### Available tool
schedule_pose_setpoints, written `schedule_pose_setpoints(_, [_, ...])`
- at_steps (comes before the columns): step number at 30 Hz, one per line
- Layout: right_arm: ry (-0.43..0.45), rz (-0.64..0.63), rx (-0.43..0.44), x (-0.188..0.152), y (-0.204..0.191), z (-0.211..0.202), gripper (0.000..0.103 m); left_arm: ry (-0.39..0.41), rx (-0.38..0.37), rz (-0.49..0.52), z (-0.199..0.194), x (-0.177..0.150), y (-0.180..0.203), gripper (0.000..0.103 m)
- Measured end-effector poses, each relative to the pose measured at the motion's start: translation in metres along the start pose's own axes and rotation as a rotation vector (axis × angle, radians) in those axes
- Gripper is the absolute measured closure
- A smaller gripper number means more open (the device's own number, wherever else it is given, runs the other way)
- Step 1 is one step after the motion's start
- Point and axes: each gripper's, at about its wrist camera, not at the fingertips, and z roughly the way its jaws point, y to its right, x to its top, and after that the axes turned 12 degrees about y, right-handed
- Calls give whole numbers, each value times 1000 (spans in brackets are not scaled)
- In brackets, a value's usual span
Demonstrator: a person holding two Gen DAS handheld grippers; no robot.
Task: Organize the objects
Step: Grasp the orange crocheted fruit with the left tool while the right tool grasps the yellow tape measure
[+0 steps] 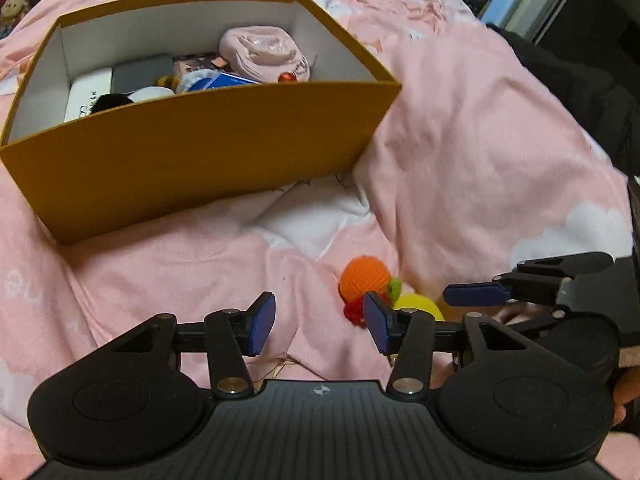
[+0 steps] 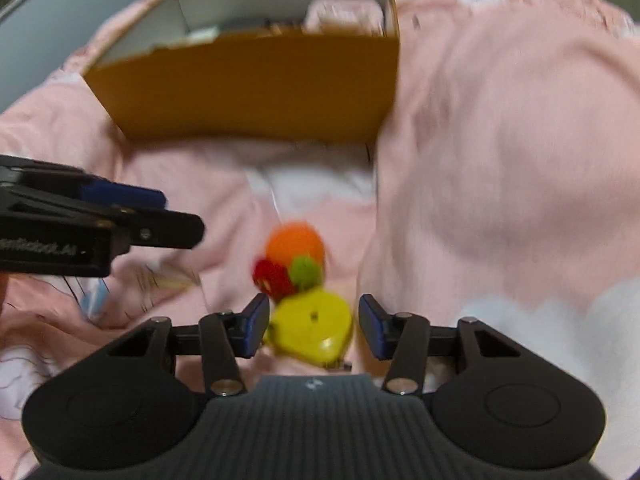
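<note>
Yellow toy (image 2: 310,326) lies on the pink bedcover (image 2: 500,140), between the spread fingers of the right claw (image 2: 311,327), knitted fruit (image 2: 294,260) touching it. Closing now may snag that (blurred view). Left claw (image 1: 320,322) is released, empty; orange box (image 1: 192,136) waits beyond.

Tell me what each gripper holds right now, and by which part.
Nothing is held. The left gripper is open over the pink quilt. The right gripper is open, jaws either side of the yellow plastic toy, not clamped.
</note>
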Motion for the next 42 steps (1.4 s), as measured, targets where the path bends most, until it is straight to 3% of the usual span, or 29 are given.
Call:
schedule_pose_setpoints(4, [-73, 30, 16, -9, 3, 17, 50, -5, -6, 16, 2, -2, 3, 46])
schedule_pose_setpoints(10, [-72, 16, 14, -9, -1, 21, 52, -21, -70, 95, 8, -3, 18, 45])
schedule_pose_setpoints(11, [-72, 5, 4, -8, -1, 22, 65, -24, -80, 117, 10, -3, 22, 45])
schedule_pose_setpoints(13, [-74, -4, 4, -8, -2, 23, 65, -35, -89, 168, 18, -2, 29, 45])
schedule_pose_setpoints(16, [-79, -6, 27, -9, -2, 23, 54, -55, -91, 227, 32, 1, 37, 45])
schedule_pose_setpoints(18, [-85, -9, 36, -9, -3, 24, 45, -70, -98, 216, 42, 3, 37, 45])
schedule_pose_setpoints(21, [-93, -6, 43, -10, -2, 26, 44, -94, -133, 173, 55, 7, 34, 43])
schedule_pose_setpoints(25, [-104, 30, 61, -10, 4, 30, 41, -112, -111, 163, 72, 7, 37, 40])
schedule_pose_setpoints(30, [-111, 24, 65, -12, 3, 35, 40, -143, -112, 154, 84, -1, 39, 46])
schedule_pose_setpoints(42, [-113, -4, 65, -14, -1, 38, 41, -58, -92, 73, 48, -5, 22, 51])
